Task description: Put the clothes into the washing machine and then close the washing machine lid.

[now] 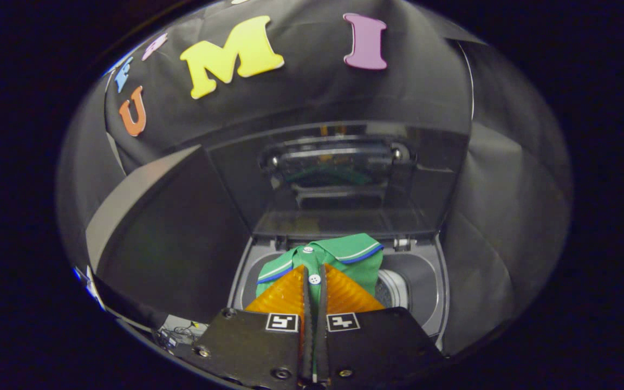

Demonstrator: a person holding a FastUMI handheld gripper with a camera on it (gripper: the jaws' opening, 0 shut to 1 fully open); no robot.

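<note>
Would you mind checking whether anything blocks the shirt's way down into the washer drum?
Nothing visible does. The lid stands open behind, and the claw, shut on the green shirt, holds it right over the open drum.

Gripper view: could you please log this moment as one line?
gripper shut on green shirt | shirt above washer opening | lid up

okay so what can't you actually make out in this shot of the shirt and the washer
- Green shirt: lower part hidden behind the orange fingers of the gripper, gripper view.
- Washer drum: inside mostly blocked by shirt and fingers.
- Open lid: dark and reflective, details unclear.
</note>
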